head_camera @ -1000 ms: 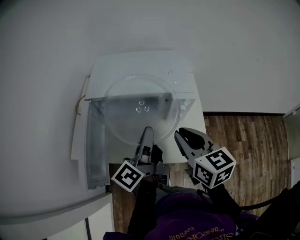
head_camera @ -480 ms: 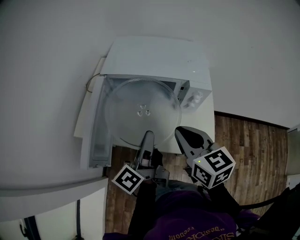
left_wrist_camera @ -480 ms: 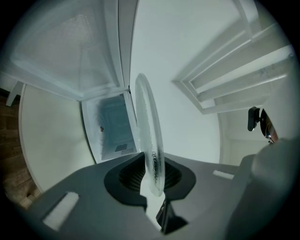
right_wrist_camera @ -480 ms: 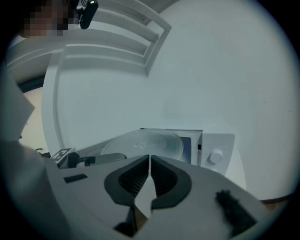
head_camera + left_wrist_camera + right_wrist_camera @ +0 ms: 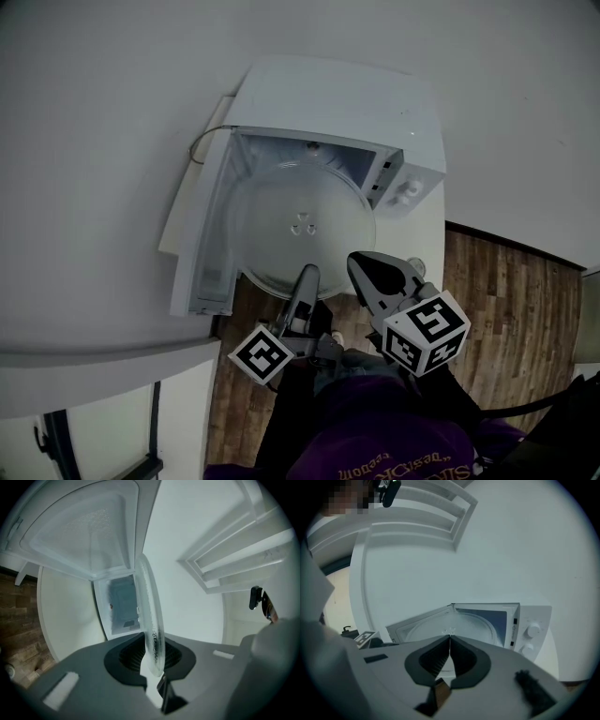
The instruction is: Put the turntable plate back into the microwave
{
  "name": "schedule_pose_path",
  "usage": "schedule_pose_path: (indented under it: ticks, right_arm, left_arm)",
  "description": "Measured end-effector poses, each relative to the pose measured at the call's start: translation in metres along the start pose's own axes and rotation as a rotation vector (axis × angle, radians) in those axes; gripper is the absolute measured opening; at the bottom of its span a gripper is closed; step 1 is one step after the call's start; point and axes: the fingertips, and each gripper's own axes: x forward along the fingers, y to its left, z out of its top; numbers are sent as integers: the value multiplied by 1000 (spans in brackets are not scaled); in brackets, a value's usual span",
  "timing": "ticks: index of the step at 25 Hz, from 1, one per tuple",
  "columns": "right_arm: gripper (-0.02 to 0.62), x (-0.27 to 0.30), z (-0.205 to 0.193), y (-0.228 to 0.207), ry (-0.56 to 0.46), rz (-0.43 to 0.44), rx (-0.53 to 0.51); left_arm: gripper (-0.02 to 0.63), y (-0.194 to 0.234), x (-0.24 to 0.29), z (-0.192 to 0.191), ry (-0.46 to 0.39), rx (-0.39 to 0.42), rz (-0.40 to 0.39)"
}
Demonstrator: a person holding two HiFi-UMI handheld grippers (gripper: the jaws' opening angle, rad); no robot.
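The round clear glass turntable plate [image 5: 300,225] is held level by its near rim, with my left gripper [image 5: 307,277] shut on it. Its far edge lies at the mouth of the white microwave [image 5: 349,101], whose door [image 5: 199,246] hangs open to the left. In the left gripper view the plate [image 5: 151,620] shows edge-on between the jaws. My right gripper [image 5: 362,264] hovers just right of the plate's near rim. Its jaws have just been closing and now stand shut with nothing between them [image 5: 449,640].
The microwave's two knobs [image 5: 405,193] sit on its right front panel. It stands on a white counter [image 5: 424,246] against a white wall. Wooden floor [image 5: 525,309] lies to the right and below. A white cabinet edge [image 5: 103,370] runs at lower left.
The plate and both grippers have moved toward the microwave's open front, and the plate's far edge now reaches the cavity. The right jaws have closed.
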Motion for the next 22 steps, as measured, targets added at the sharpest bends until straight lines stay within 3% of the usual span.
schedule_pose_path:
  ticks: [8,22]
  right_arm:
    - [11,3,-11,-4,38,1,14]
    - [12,12,-37,-15,98,55,49]
  left_arm:
    - [48,18,0,-10,19,-61,26]
    - [48,43,6,-21,27,-79,103]
